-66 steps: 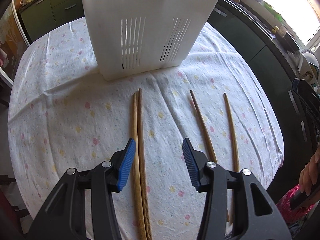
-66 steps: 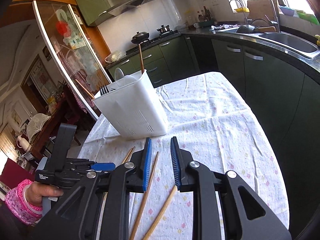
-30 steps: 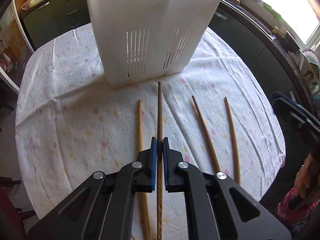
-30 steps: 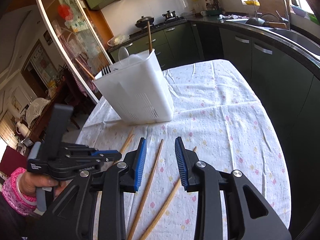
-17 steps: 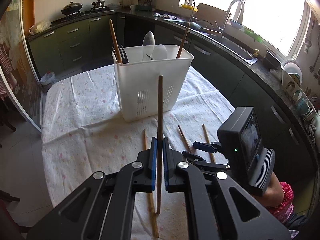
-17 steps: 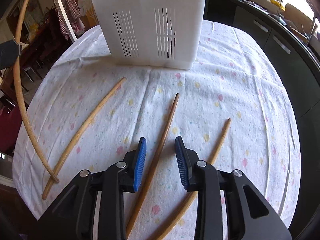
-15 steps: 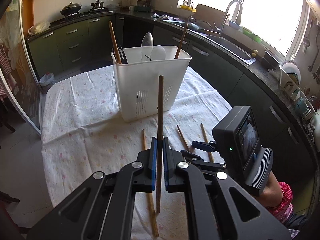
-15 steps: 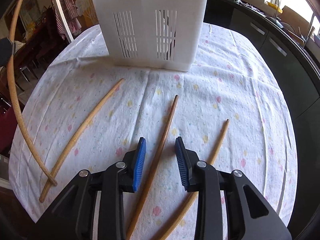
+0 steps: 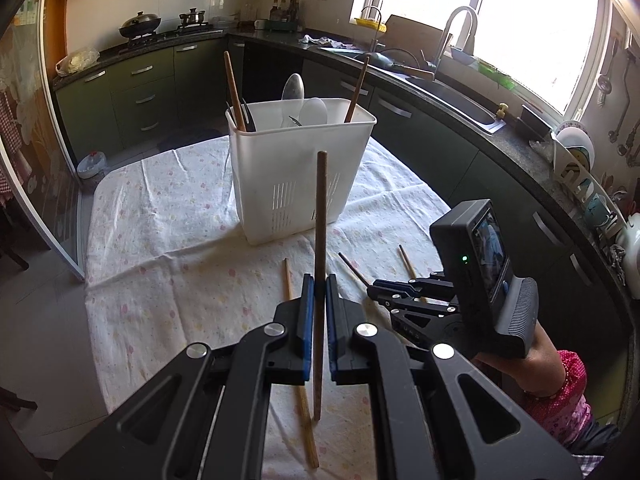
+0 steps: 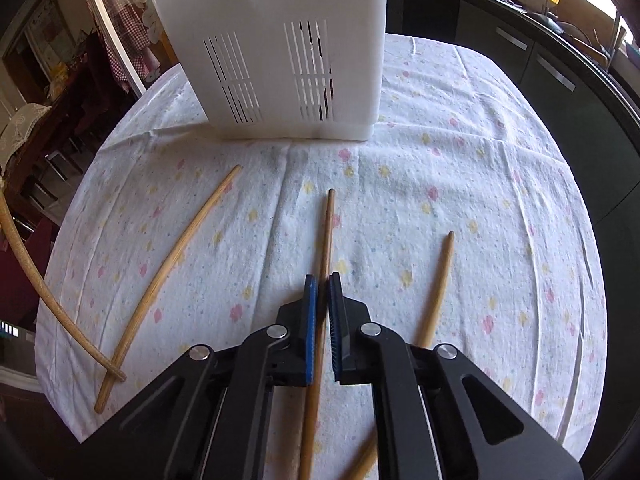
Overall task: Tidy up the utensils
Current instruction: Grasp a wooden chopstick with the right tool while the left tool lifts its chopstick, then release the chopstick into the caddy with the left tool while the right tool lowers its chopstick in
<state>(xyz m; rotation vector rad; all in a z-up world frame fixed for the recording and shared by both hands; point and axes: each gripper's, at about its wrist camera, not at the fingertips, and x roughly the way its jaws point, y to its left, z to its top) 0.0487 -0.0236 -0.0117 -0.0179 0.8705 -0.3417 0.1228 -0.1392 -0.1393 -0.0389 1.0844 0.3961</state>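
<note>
Clothed table (image 10: 500,168): white caddy (image 10: 280,60), chopsticks (image 10: 172,260).

Chopsticks (image 10: 325,240): matt wood, pale to dark brown.
Utensil holder (image 10: 276,40): white plastic, smooth, semi-matt, slotted walls.
Tablecloth (image 10: 460,184): soft, matt cloth, faintly textured, floral print.
Gripper pads (image 10: 310,320): blue ribbed plastic; black matt plastic bodies, bright metal screws (image 10: 371,328).

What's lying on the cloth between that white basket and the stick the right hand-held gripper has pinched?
Nothing: in the right wrist view, only bare flowered tablecloth separates the white basket from the chopstick.
</note>
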